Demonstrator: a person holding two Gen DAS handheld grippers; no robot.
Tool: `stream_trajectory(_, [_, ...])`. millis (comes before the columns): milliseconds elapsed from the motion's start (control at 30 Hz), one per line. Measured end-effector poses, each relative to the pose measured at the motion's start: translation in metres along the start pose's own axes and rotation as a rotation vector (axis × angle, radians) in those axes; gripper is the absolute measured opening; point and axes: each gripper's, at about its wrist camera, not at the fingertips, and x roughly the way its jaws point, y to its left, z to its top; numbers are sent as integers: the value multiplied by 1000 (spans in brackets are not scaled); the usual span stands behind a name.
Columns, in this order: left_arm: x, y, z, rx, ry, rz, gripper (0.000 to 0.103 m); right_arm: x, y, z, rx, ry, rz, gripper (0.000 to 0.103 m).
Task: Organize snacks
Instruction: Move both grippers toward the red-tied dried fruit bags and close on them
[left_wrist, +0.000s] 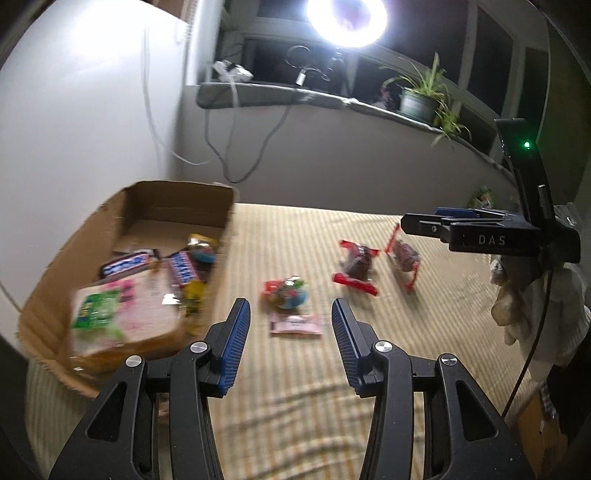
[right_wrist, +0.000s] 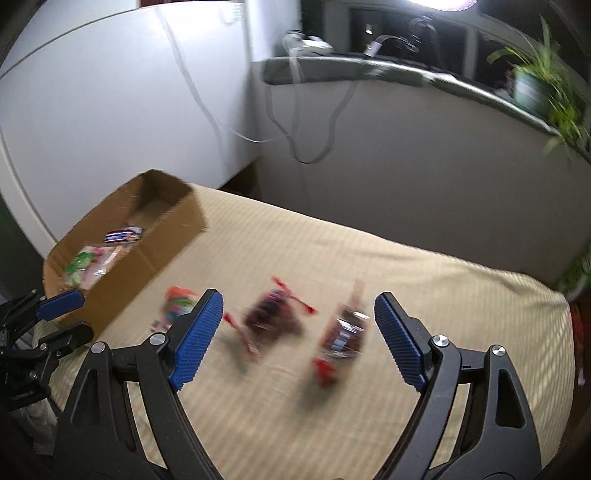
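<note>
Four snacks lie loose on the striped cloth (left_wrist: 295, 406) right of the cardboard box (left_wrist: 221, 206); my left gripper (left_wrist: 290, 347) and right gripper (right_wrist: 291, 339) both hover apart, holding nothing.

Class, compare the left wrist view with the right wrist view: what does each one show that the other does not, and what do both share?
Only the left wrist view: the ring lamp seen whole, the right gripper from the side in a gloved hand, and a flat pink packet shown clearly.

Only the right wrist view: the left gripper at the edge, and the bed's right corner.

Both: the cardboard box holding snacks, two red-ended packets, a round colourful snack, the striped cover, the potted plant. Both grippers are empty.
</note>
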Motion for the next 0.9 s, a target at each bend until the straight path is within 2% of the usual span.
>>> stream_trajectory(200, [23, -22, 7, 27, 31, -45, 45, 2, -42, -15, 92, 30, -15, 87])
stream_trajectory(467, [58, -42, 20, 30, 82, -108, 45, 13, -51, -25, 116, 61, 27, 86])
stream_trajectory(600, [75, -47, 26, 18, 106, -128, 45, 22, -48, -28, 116, 86, 62, 75])
stream_trajectory(700, [87, -48, 28, 9, 124, -132, 45, 29, -46, -29, 118, 101, 77, 73])
stream_trajectory(900, [106, -48, 30, -3, 153, -133, 45, 43, -47, -30, 133, 132, 105, 63])
